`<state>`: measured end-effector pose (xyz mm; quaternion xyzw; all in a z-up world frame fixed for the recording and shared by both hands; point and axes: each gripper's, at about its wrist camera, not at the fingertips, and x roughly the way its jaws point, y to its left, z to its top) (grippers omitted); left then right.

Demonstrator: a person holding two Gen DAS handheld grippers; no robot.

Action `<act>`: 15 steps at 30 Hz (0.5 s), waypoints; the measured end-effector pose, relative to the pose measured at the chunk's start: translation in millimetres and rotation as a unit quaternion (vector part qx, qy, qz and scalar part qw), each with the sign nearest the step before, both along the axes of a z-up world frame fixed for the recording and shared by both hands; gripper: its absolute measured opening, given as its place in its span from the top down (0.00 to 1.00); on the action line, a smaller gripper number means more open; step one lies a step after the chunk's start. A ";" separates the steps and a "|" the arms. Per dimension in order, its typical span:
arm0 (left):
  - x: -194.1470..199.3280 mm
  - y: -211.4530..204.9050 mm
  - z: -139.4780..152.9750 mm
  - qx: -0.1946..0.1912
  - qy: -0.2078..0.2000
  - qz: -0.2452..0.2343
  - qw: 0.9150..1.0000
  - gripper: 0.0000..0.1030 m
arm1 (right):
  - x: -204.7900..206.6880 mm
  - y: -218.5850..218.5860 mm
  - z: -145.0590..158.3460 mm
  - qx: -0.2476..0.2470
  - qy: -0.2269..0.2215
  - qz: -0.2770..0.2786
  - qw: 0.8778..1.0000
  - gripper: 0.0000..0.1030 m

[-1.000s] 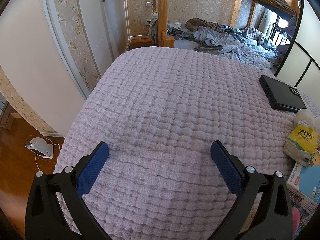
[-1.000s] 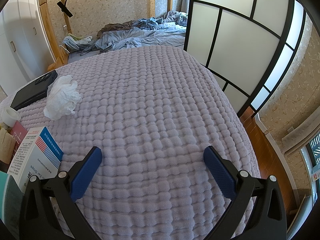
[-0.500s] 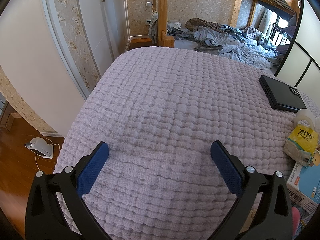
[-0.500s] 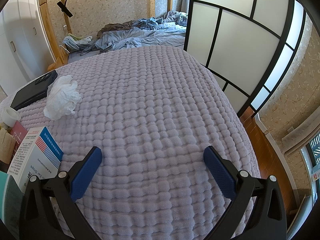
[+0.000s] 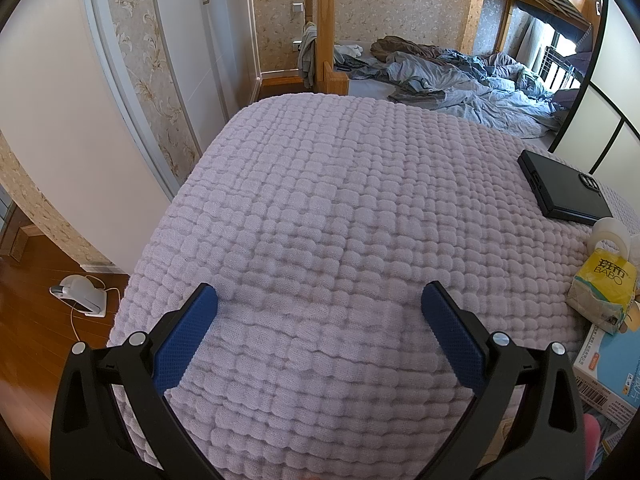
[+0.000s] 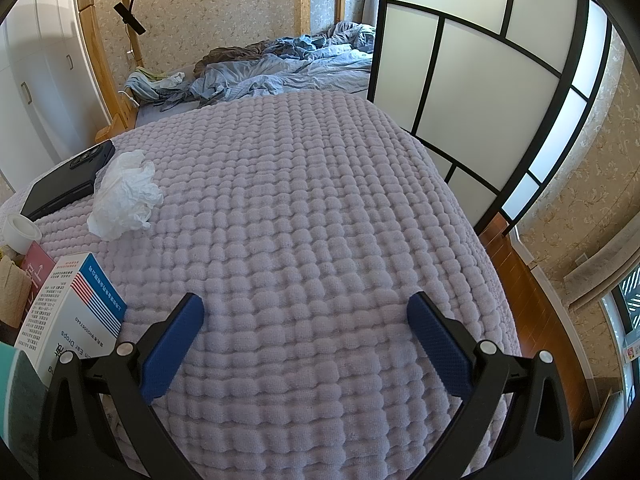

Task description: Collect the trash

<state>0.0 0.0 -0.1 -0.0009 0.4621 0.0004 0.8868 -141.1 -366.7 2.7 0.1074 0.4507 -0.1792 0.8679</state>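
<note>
Right wrist view: both grippers (image 6: 302,322) (image 5: 320,304) hover wide open, empty; crumpled tissue (image 6: 126,196) beside phone (image 6: 66,180) near bed's (image 6: 320,200) left edge invites a mistaken grab.

I'm working in a home bedroom: a bed under a lilac quilted blanket (image 5: 344,216), a wooden bunk bed (image 5: 326,20) with rumpled bedding (image 6: 280,64), wallpapered walls, white wardrobes (image 5: 224,28).

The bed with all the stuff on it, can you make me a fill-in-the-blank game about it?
1. The crumpled tissue lies on the ____ blanket.
2. Right beside the tissue lies a dark ____.
3. The box near the right gripper reads "Ear ____".
4. Both the left gripper and the right gripper are ____ and hold nothing.

Missing words: purple; phone; Drops; open
</note>
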 end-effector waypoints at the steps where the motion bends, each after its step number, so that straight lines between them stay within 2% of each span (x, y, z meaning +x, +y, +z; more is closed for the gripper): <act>1: 0.0 0.0 0.0 0.000 0.000 0.000 1.000 0.01 | -0.1 0.0 0.1 0.000 0.000 0.001 1.000 0.03; 8: -0.1 -1.0 -2.2 -0.001 0.000 -0.010 1.000 0.01 | -7.7 -4.2 3.8 -0.009 0.000 -0.008 1.000 0.04; 15: -6.5 10.1 2.1 -0.006 0.001 -0.012 1.000 0.01 | -30.9 -11.2 20.5 -0.074 -0.001 -0.020 0.997 0.04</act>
